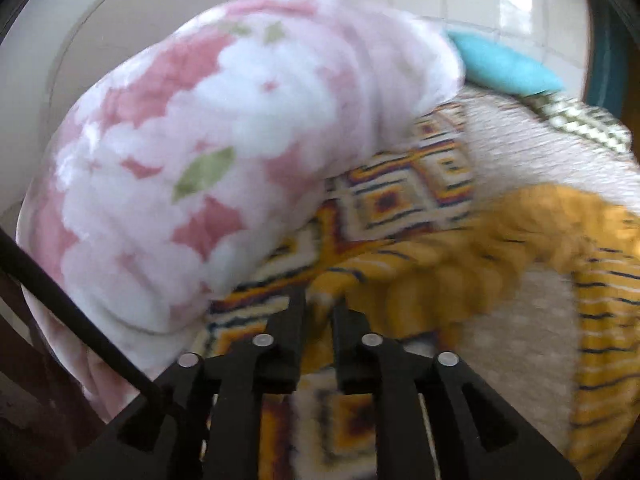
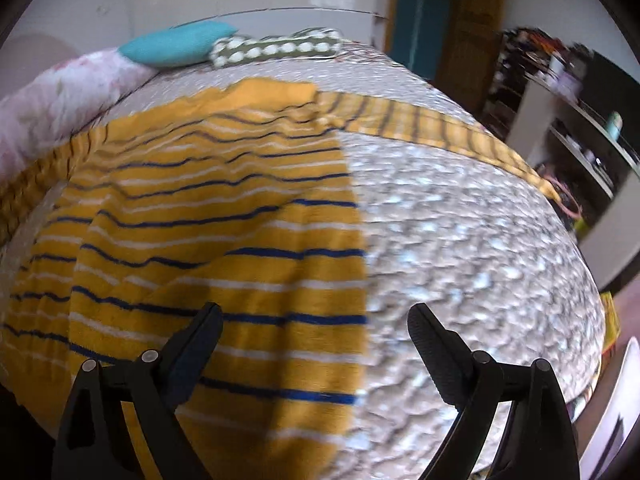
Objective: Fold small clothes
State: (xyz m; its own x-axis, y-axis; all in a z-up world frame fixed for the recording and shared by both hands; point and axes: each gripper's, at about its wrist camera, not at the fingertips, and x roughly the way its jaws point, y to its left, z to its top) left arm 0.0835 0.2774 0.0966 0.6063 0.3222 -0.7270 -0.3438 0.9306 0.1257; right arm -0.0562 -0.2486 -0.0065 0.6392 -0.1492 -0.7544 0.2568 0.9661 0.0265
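A yellow garment with blue and white stripes lies spread on the pale textured bed cover, one sleeve stretched out to the right. My right gripper hovers open over the garment's right edge, nothing between its fingers. In the left wrist view the same garment is bunched up. My left gripper has its fingers close together on a fold of that yellow cloth. The picture is blurred.
A rolled pink floral blanket lies close on the left, over a yellow geometric-patterned cover. A teal pillow and a green dotted pillow sit at the bed's far end. Cluttered shelves stand to the right.
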